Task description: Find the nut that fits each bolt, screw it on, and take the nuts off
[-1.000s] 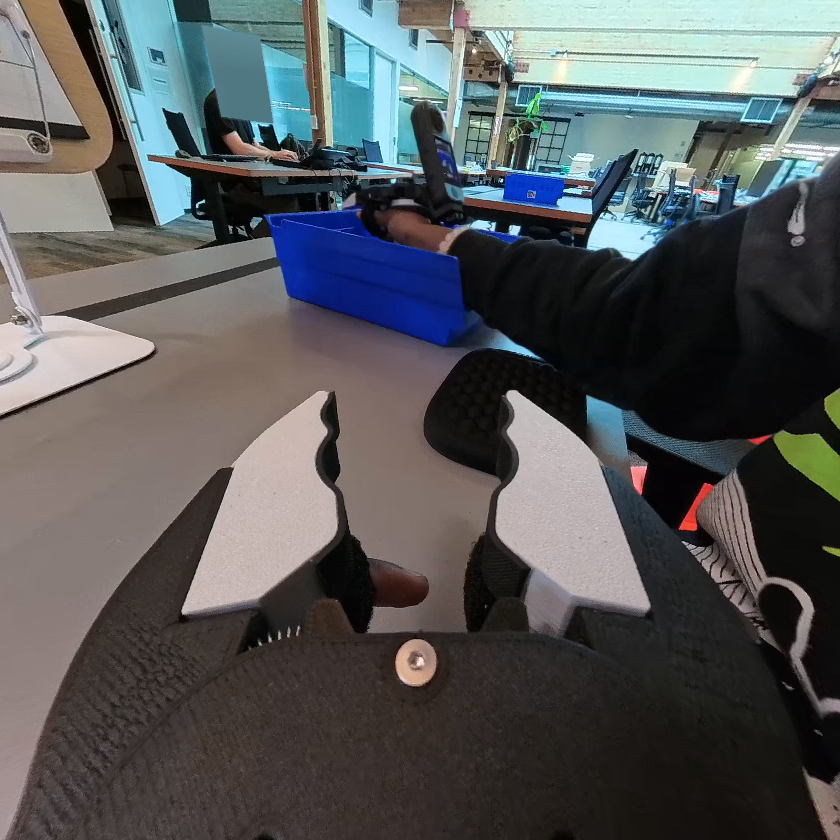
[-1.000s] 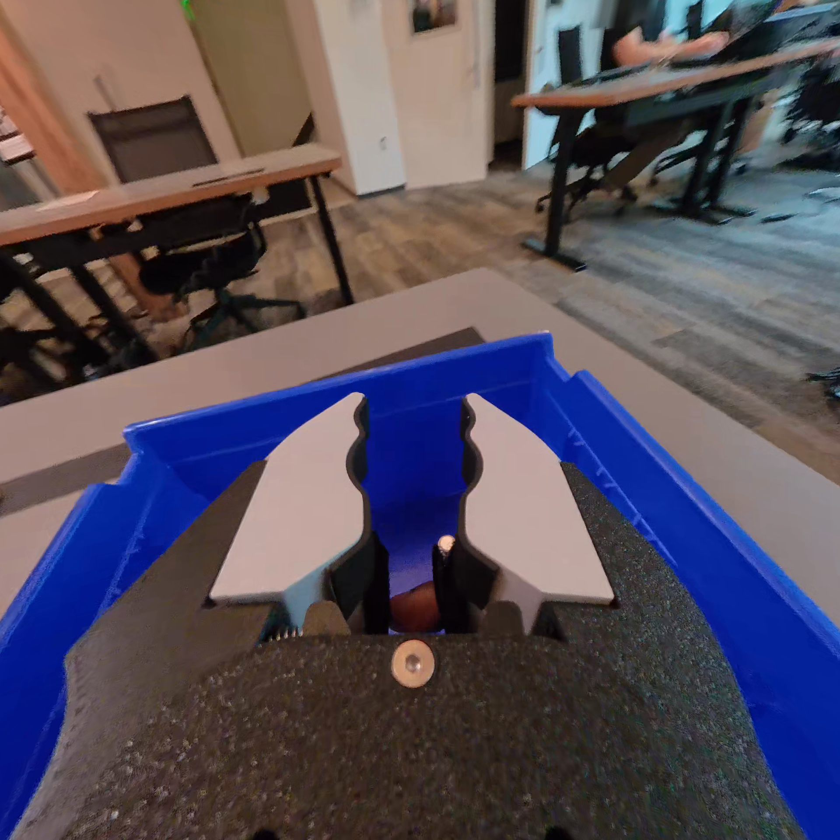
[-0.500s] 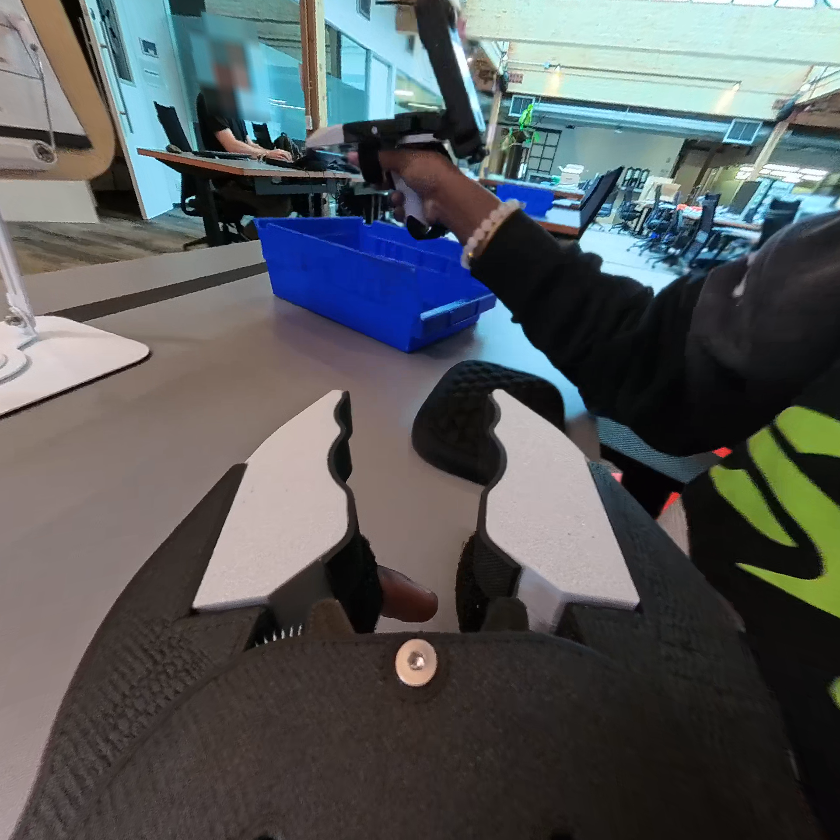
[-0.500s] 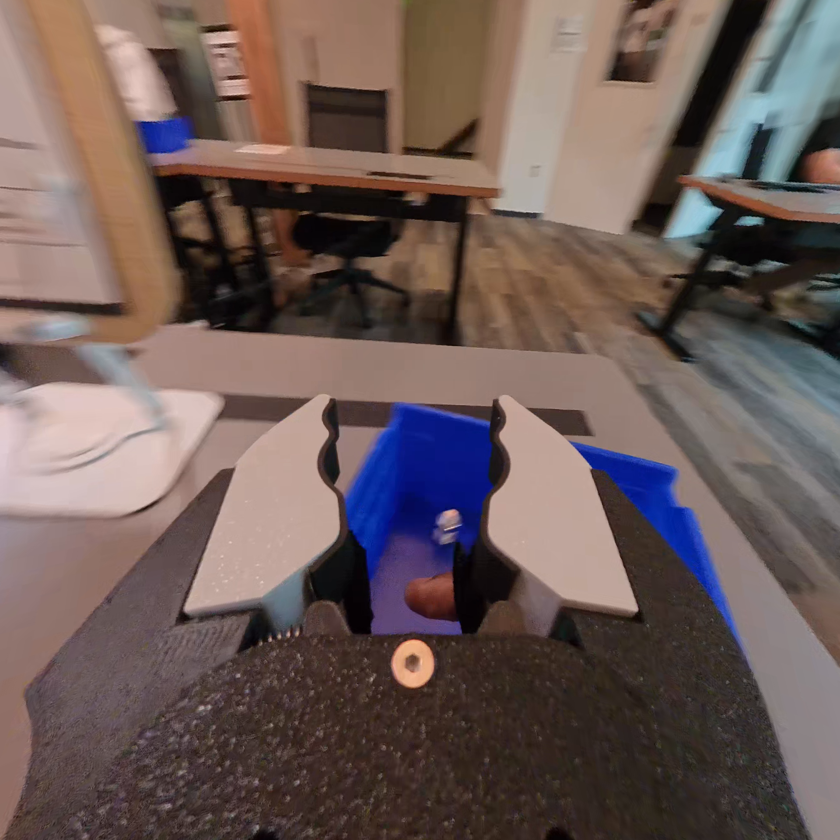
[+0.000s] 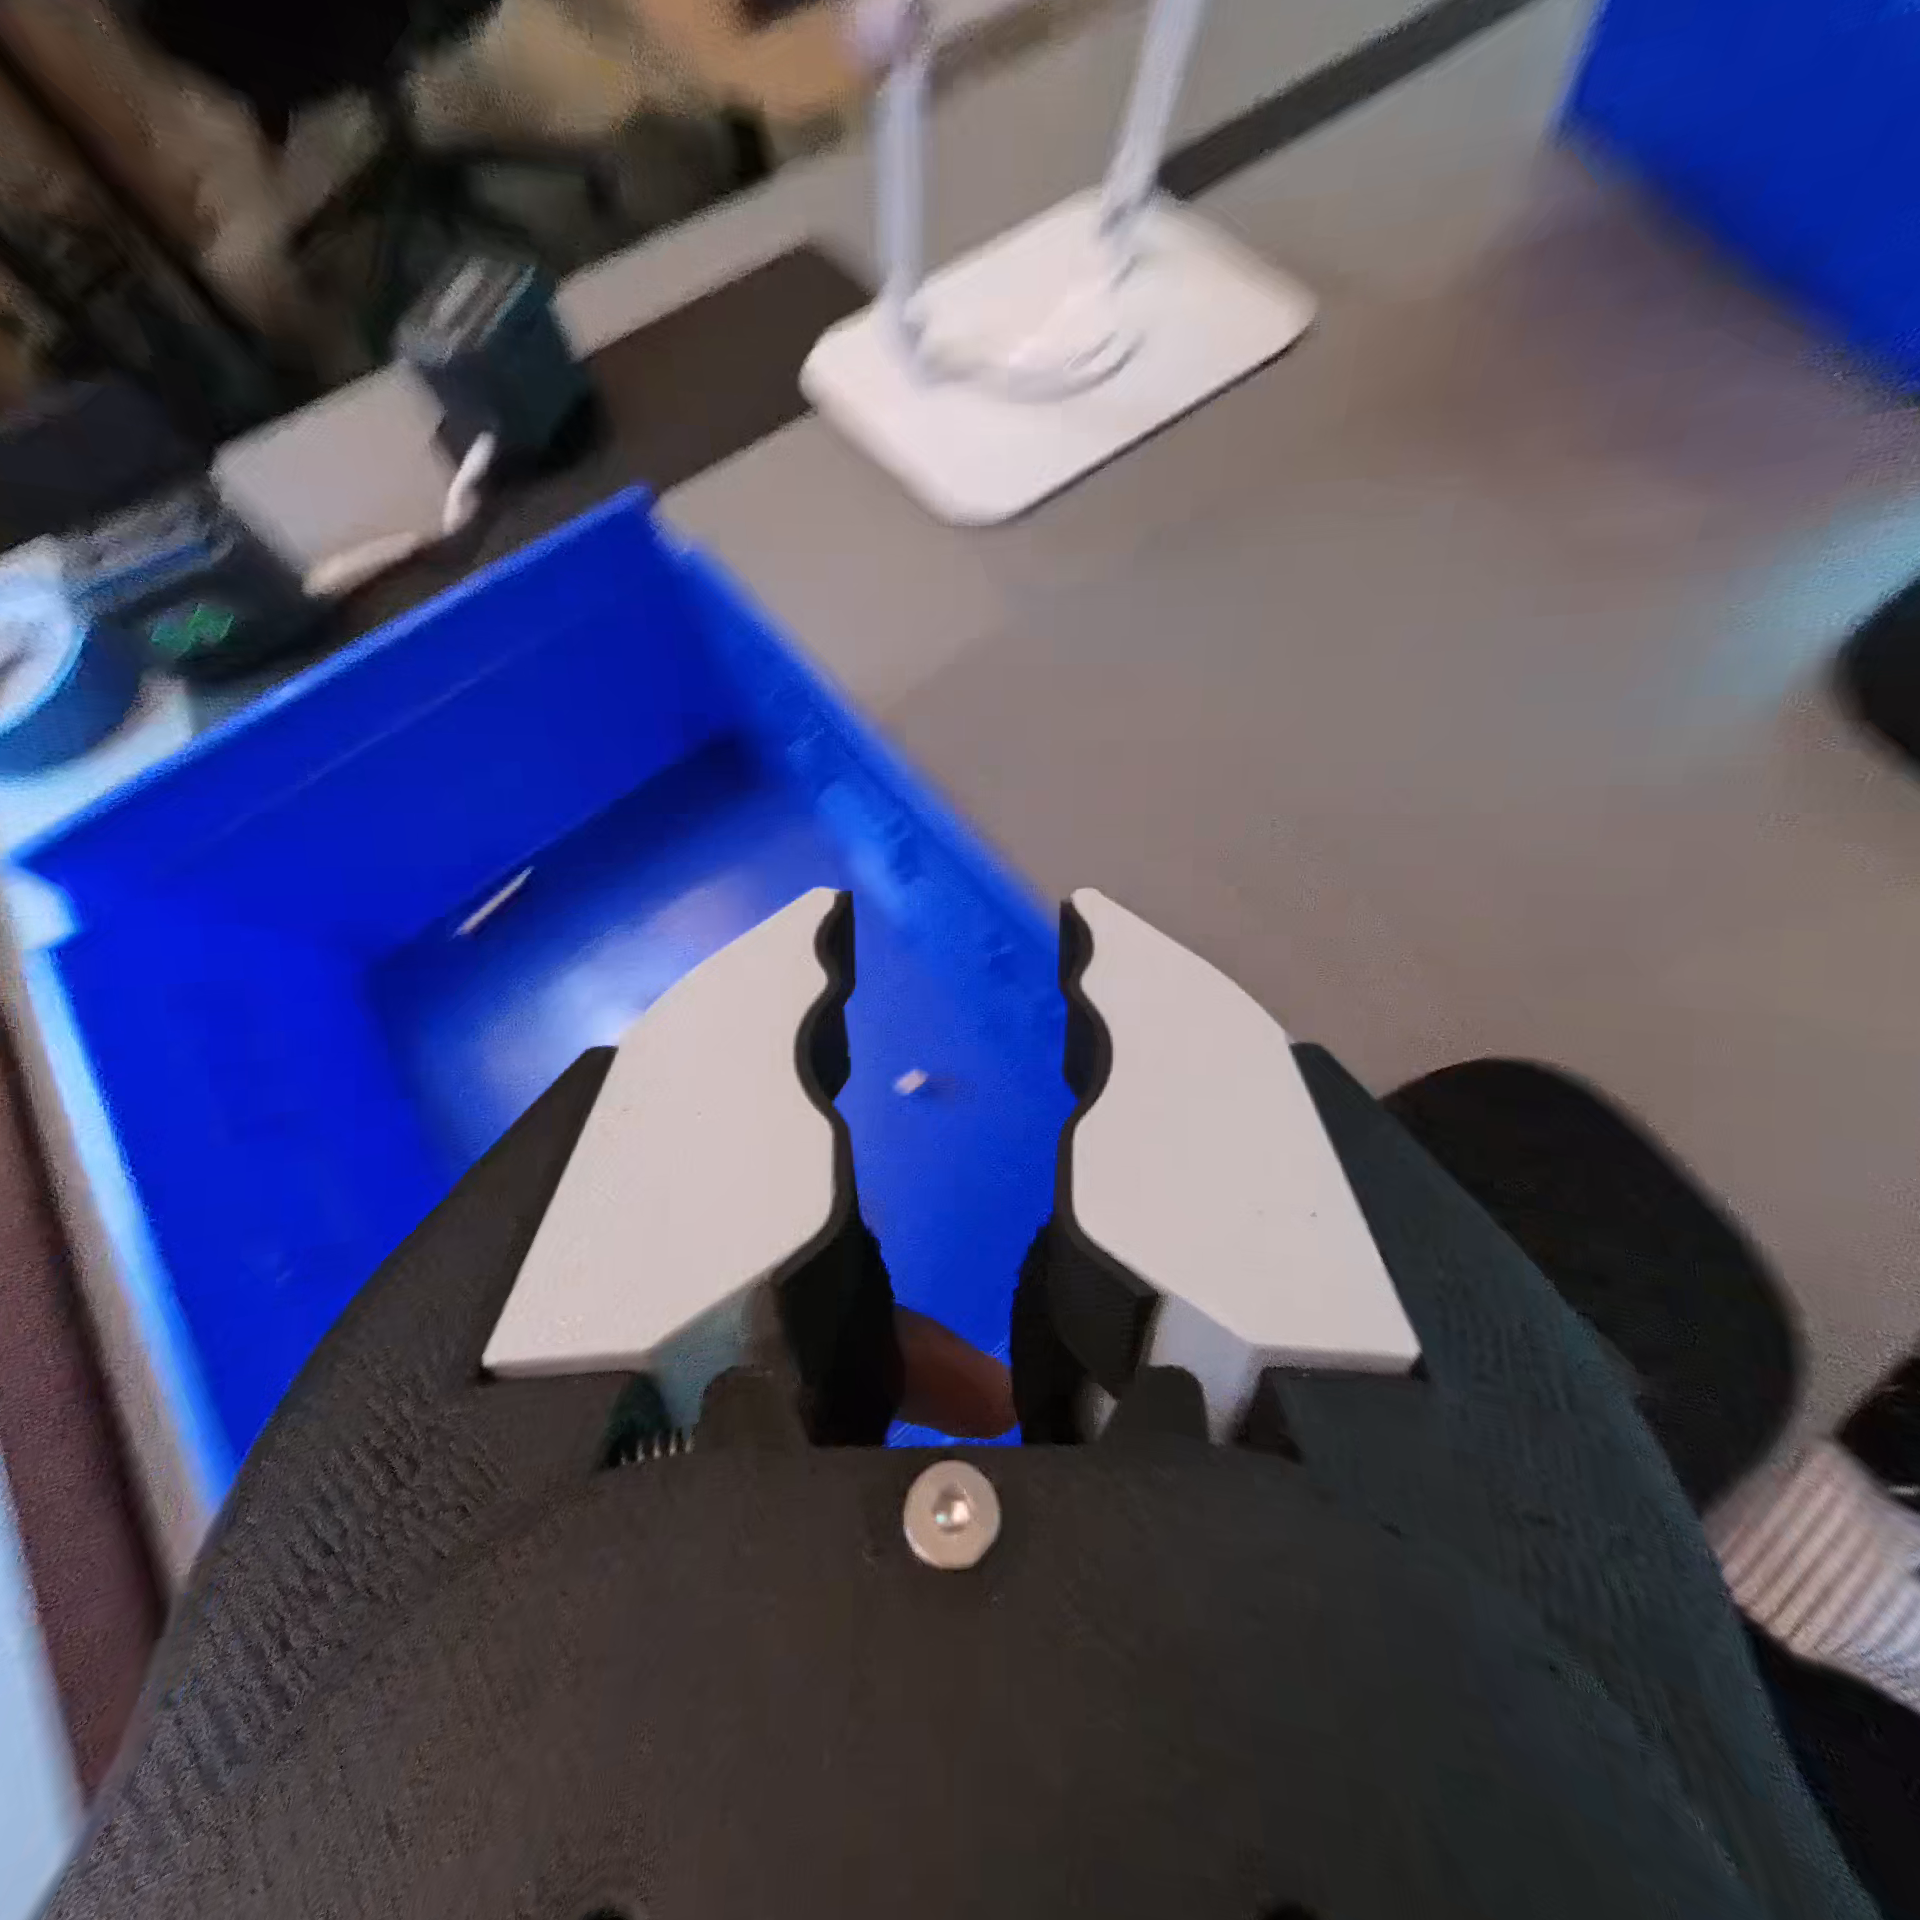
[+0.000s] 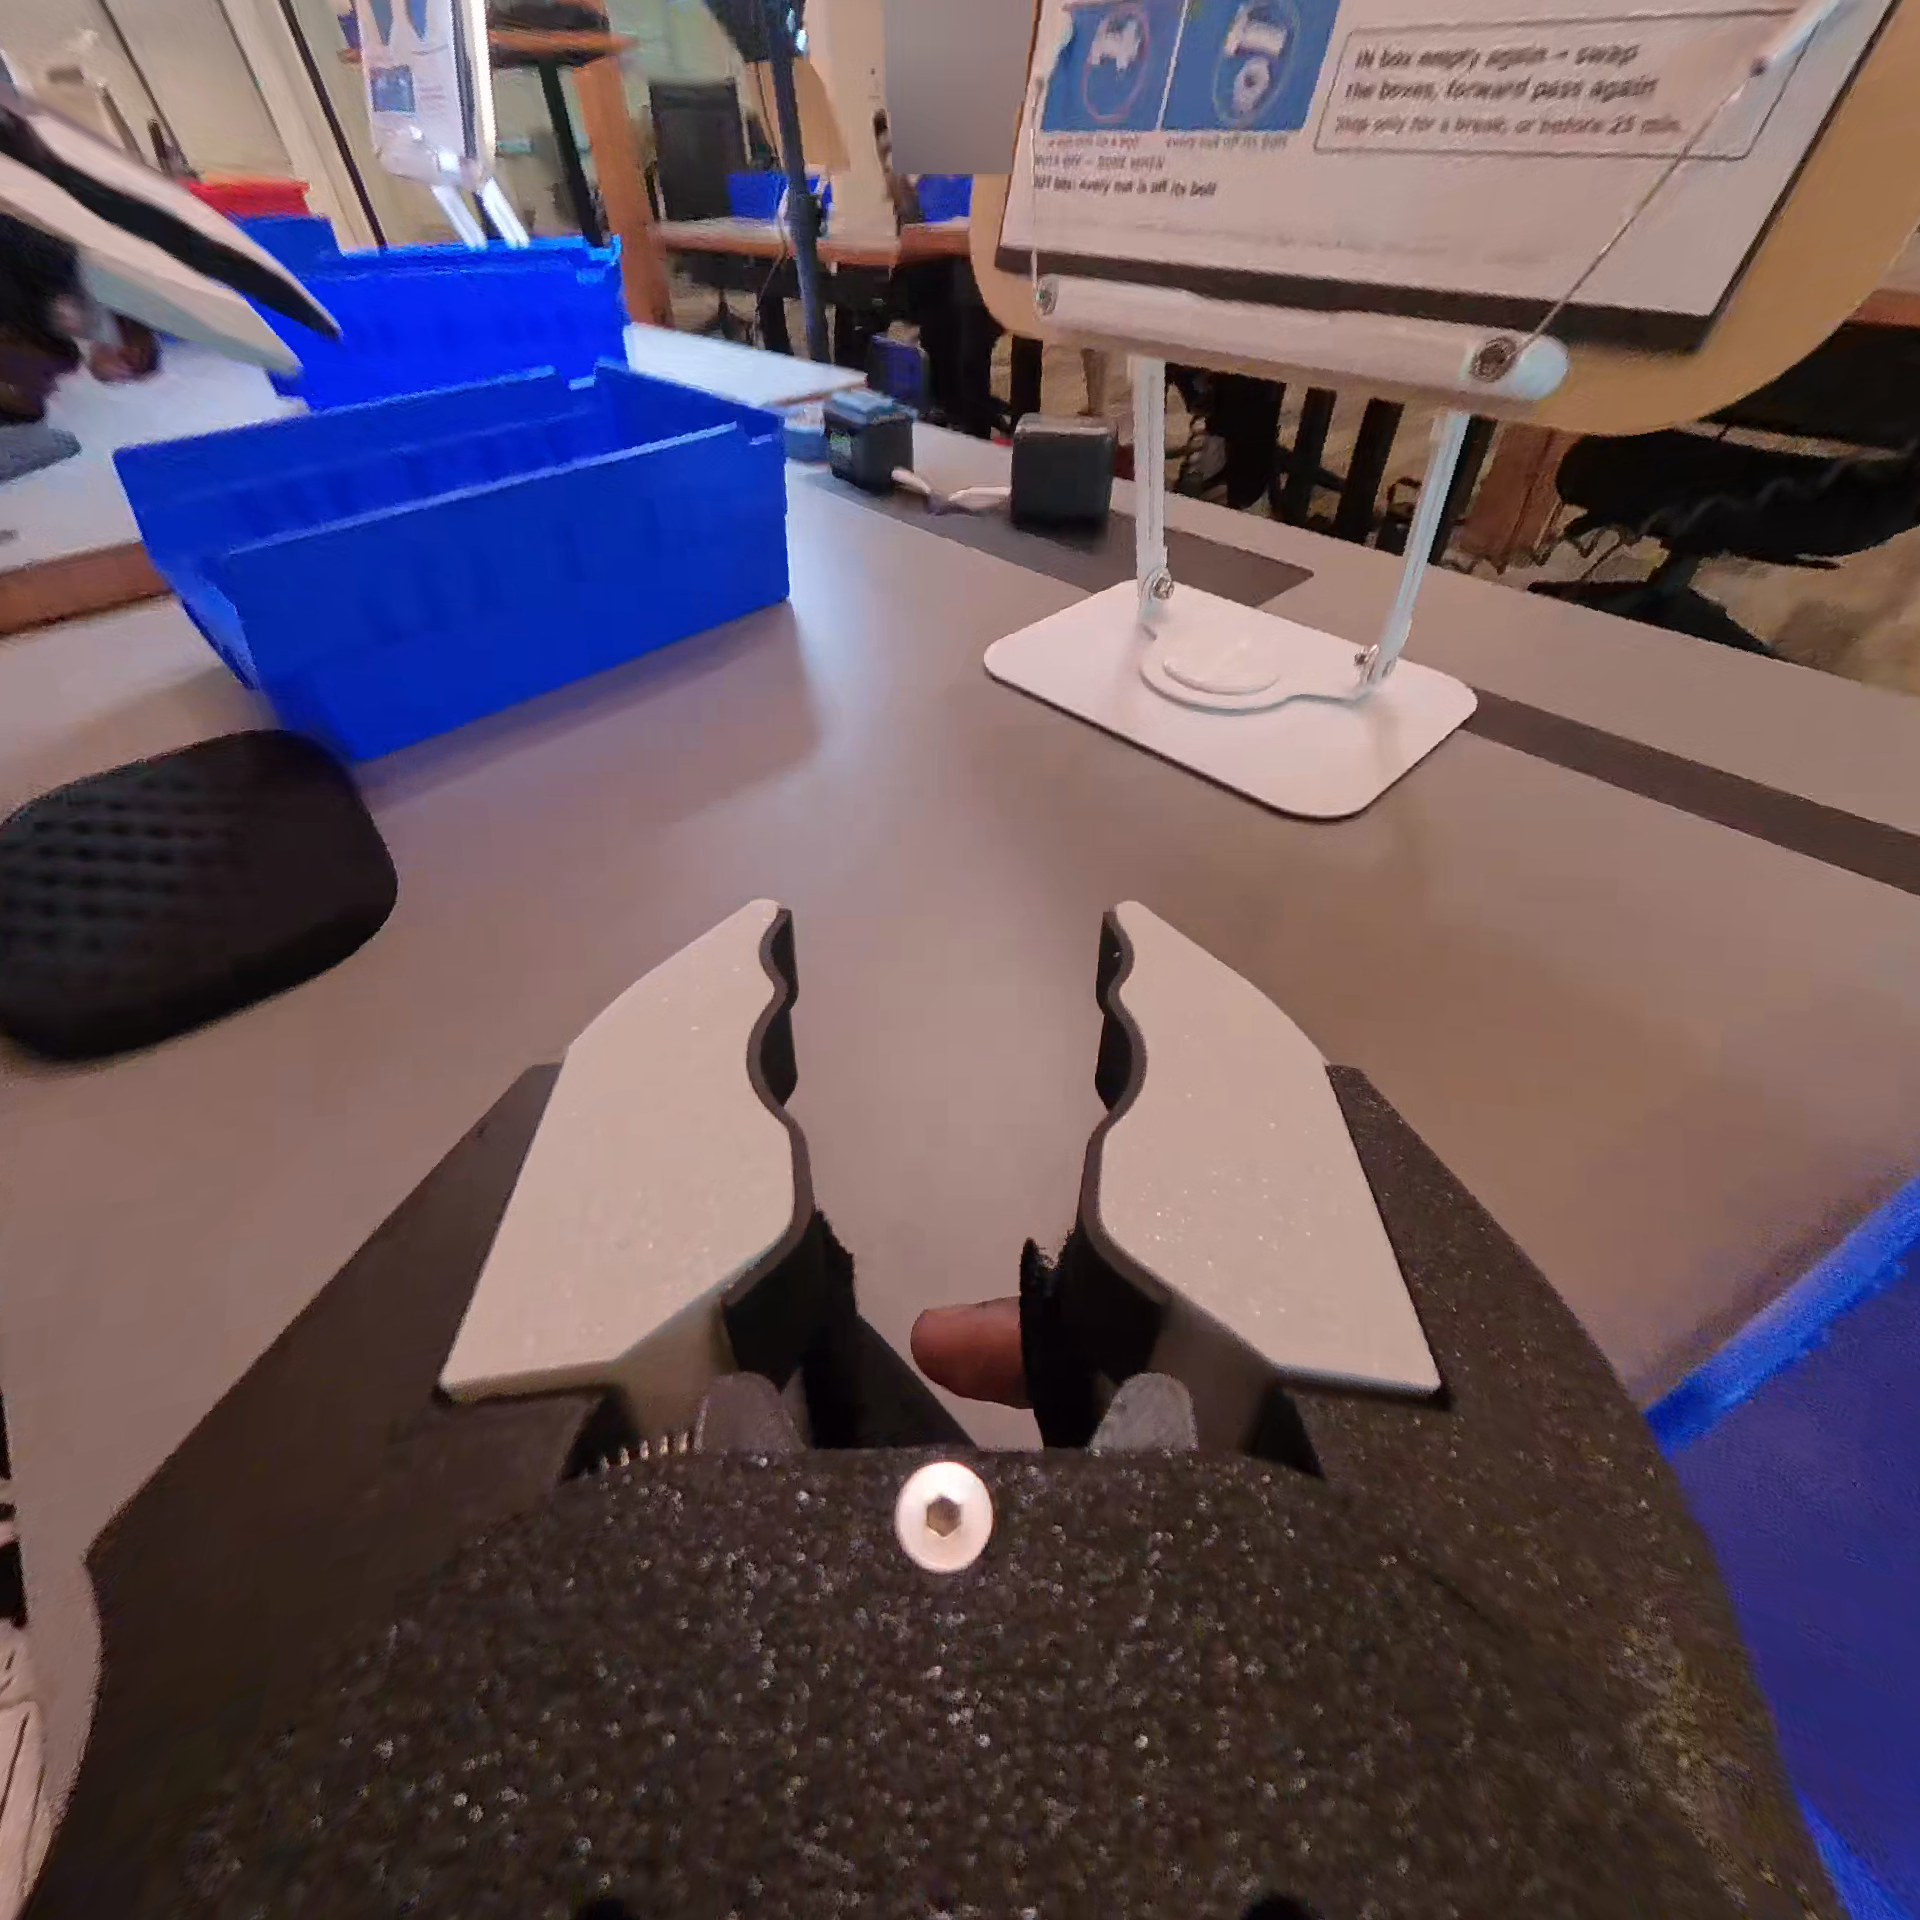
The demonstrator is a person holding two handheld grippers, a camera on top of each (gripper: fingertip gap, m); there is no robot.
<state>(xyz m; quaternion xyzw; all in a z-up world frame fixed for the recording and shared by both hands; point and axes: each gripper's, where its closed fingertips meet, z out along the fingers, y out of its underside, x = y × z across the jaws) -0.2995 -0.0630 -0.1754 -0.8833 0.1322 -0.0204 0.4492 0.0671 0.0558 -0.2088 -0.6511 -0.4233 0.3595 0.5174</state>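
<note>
Swinging my left gripper (image 5: 956, 935) over the left blue bin (image 5: 312, 831), fingers narrow and empty; one small silver piece (image 5: 910, 1083) below, blurred. Right gripper (image 6: 943, 940) pulled back over table (image 6: 1039, 831), wide, empty. Next pick looks left-handed.

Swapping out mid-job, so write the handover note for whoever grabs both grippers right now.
Left gripper: open, empty, poised over the blue bin on the left side of the table.
Right gripper: open, empty, above bare table, near the white stand.
Parts: a small metal piece lies on the bin floor, another pale sliver farther back; blur hides what they are. A second blue bin sits at right.
Done: cannot tell from here.
Left: pick a part and start matching.
</note>
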